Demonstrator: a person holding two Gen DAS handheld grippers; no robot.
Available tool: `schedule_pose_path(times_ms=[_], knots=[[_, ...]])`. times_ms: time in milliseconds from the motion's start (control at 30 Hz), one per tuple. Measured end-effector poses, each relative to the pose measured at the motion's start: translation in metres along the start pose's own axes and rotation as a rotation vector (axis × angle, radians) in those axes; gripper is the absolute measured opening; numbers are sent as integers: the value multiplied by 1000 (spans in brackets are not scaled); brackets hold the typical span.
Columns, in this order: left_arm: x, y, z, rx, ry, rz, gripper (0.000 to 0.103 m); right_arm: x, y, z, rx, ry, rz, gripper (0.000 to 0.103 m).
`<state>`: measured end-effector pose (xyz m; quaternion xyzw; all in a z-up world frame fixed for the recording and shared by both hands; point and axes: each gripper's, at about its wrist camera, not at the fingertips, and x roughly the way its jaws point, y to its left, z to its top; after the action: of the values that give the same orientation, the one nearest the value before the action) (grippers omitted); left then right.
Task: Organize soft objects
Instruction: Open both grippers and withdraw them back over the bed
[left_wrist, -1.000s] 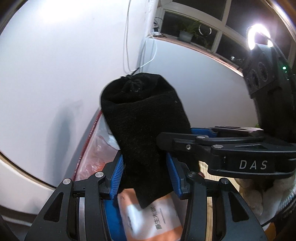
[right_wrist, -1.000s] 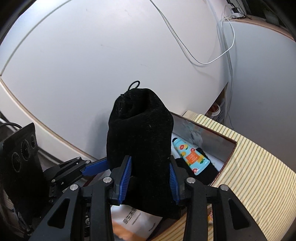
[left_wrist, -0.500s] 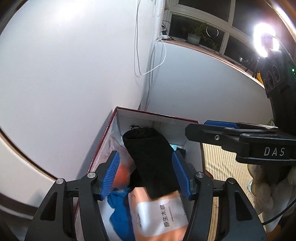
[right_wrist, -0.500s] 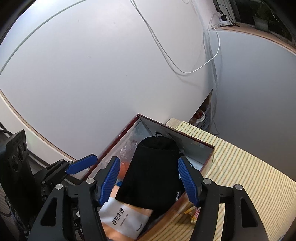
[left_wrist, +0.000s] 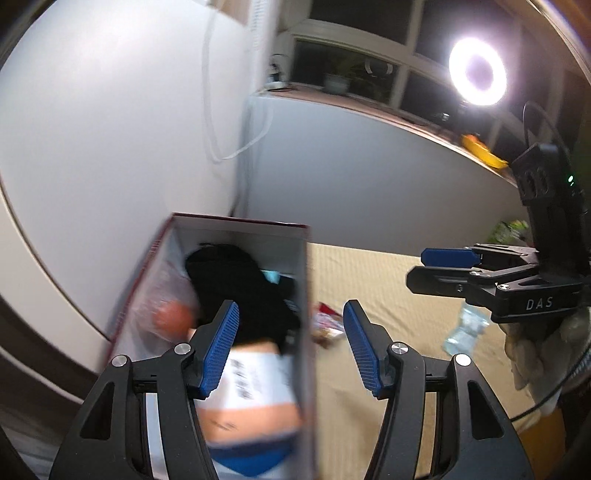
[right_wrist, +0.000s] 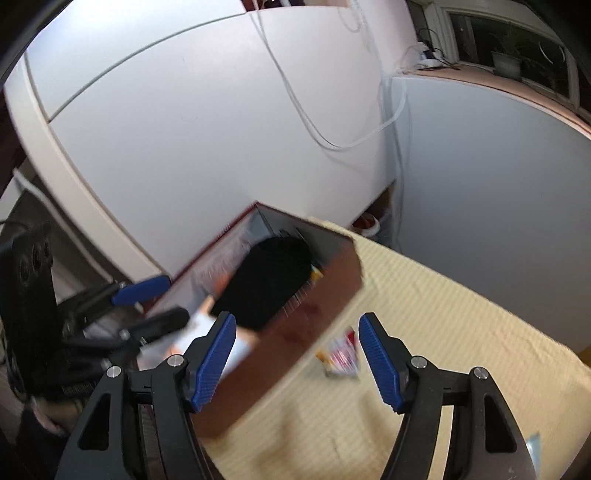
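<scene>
Black pouch (left_wrist: 236, 280) now lies inside the red box (left_wrist: 306, 280), center-left of the left wrist frame, resting on an orange-white pack (left_wrist: 255, 391) with blue cloth (left_wrist: 251, 458) below it; a second ago both grippers pinched it up in the air against the wall, half a second ago it was already dropped in the box. Left gripper (left_wrist: 291, 347) is spread, nothing between its blue pads (left_wrist: 218, 350), box wall just seen through the gap. Right gripper (right_wrist: 295, 354) is spread too, jaws opening further, nothing held; the box side and mat show between its pads (right_wrist: 214, 354). Both views are blurred, both have swung away from the box toward the yellow mat (right_wrist: 443, 332), so the hands look to be pulling back. In the right wrist frame the pouch (right_wrist: 269, 280) sits at center, in the open box (right_wrist: 317, 314), left gripper (right_wrist: 140, 291) at mid left. Meaning: pouch step looks done, it is stowed with the other soft stuff. Loose things remain on the mat: a red-white wrapper (right_wrist: 343, 354) just beside the box, lower center, and a clear bottle (left_wrist: 465, 328) at right of the left frame, under the right gripper (left_wrist: 447, 266). Whether those belong in the box I cannot tell. Next is likely a reach for another item on the mat.
</scene>
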<state>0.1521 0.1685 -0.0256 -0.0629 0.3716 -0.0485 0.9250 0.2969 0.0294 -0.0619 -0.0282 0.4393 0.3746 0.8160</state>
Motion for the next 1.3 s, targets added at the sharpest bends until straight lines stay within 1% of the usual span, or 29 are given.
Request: schedule_pose_path(times_ms=[100,233,300,367,433,533,567,600,633,667,700,733,867,933,967,1033,1200,1300], knots=[[-6,-25,-9,20,-2,-56,58,-30,-24,-27,34,-9,-14,65],[-6,-52,-24,20,8,-120,60,-73,-60,-66,96,-38,-44,65],[-2,-65,-35,11,19,-146,60,-93,-78,-91,125,-56,-85,65],[1,-72,-44,-5,23,-158,60,-105,-92,-111,149,-61,-123,65],[6,-82,-59,-12,17,-152,60,-116,-103,-134,184,-67,-157,65],[18,-93,-77,-23,5,-132,59,-130,-118,-174,238,-89,-161,65],[22,-96,-81,-16,-4,-111,56,-132,-120,-181,250,-96,-162,65],[27,-101,-84,5,-9,-76,50,-136,-125,-192,268,-111,-174,65],[34,-106,-86,24,-5,-56,42,-140,-130,-204,291,-126,-187,65],[43,-111,-88,34,14,-46,37,-142,-133,-210,303,-130,-183,65],[49,-112,-90,35,24,-35,23,-143,-137,-217,321,-131,-167,65],[56,-113,-91,38,33,-11,12,-145,-141,-223,338,-134,-154,65],[75,-111,-95,31,51,49,9,-152,-153,-238,369,-163,-121,65],[83,-109,-92,45,46,110,8,-155,-157,-243,374,-178,-111,65],[87,-108,-89,60,42,153,8,-154,-160,-245,374,-182,-108,65],[94,-109,-86,79,49,204,8,-151,-167,-248,374,-181,-110,65],[114,-115,-70,130,92,266,8,-135,-188,-258,417,-182,-63,65],[125,-118,-64,175,99,342,8,-127,-198,-264,446,-188,-34,65]])
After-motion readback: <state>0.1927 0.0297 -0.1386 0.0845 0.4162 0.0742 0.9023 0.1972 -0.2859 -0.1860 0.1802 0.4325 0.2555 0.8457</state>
